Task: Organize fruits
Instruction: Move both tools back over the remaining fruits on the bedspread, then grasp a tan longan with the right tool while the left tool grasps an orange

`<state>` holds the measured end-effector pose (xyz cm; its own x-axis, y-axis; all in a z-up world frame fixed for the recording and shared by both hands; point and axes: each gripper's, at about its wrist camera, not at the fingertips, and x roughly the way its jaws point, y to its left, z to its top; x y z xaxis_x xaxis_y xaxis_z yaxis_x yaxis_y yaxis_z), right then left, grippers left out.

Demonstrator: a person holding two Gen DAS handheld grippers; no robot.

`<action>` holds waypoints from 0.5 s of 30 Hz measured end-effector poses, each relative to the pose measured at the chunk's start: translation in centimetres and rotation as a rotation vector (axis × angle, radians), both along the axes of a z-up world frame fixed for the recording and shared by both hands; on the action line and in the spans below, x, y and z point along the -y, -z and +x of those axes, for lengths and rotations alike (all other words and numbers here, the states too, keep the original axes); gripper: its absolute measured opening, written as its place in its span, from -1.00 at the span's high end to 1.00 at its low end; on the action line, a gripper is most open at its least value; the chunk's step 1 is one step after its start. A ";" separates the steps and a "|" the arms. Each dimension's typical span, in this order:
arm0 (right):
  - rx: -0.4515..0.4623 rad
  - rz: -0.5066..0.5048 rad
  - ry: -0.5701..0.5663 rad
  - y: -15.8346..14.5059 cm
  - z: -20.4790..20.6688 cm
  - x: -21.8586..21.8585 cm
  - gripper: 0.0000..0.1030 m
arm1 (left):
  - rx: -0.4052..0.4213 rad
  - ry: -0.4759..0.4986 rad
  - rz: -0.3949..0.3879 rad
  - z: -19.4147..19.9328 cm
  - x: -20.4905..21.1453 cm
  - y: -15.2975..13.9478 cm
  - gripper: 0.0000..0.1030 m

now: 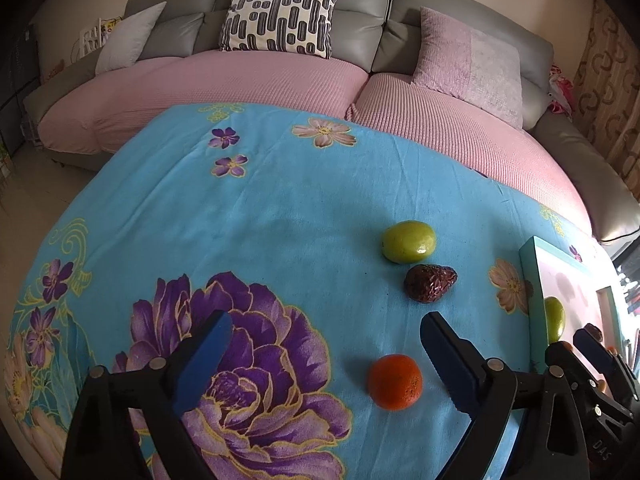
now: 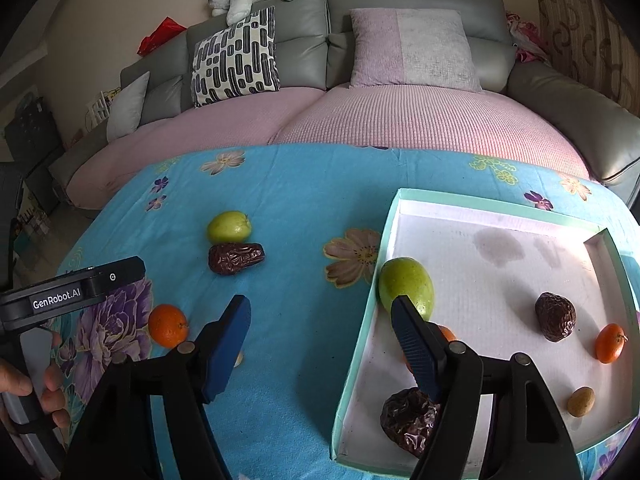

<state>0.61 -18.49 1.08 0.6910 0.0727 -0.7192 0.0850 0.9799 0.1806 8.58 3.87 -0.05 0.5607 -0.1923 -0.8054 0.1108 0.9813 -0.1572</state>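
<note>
Left wrist view. My left gripper [image 1: 326, 354] is spread wide, holding nothing, above the counter [image 1: 280, 216] with its blue floral cloth. Loose orange [image 1: 395, 382]: lower centre of the frame, just inside the right finger. Loose green fruit [image 1: 408, 241]: right of centre. Loose brown date [image 1: 430, 283]: just below that green fruit, close beside it. Box [image 1: 534, 280]: right edge of the frame, a second green fruit [image 1: 554, 318] showing inside it.

Right wrist view. My right gripper [image 2: 320, 338] is spread open and empty; its right finger reaches over the box's near left wall [image 2: 362, 344]. Inside the box: a large date [image 2: 408, 418] at lower centre, another date [image 2: 556, 317] and an orange [image 2: 609, 343] to the right, a small tan fruit [image 2: 581, 401] at lower right. A further orange item behind the finger is mostly hidden. A hand [image 2: 44, 392] at lower left grips the other gripper's handle.
</note>
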 end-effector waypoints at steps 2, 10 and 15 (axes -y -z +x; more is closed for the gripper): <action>-0.007 0.000 -0.008 0.2 0.1 -0.4 -0.44 | -0.011 -0.013 -0.008 -0.1 -0.3 0.3 -0.85; -0.042 0.011 -0.031 1.0 0.3 -1.4 -0.44 | -0.027 -0.069 -0.024 -0.4 -1.7 1.1 -0.85; -0.061 0.033 -0.057 1.6 0.5 -2.0 -0.43 | -0.027 -0.088 -0.035 -0.3 -2.2 1.1 -0.85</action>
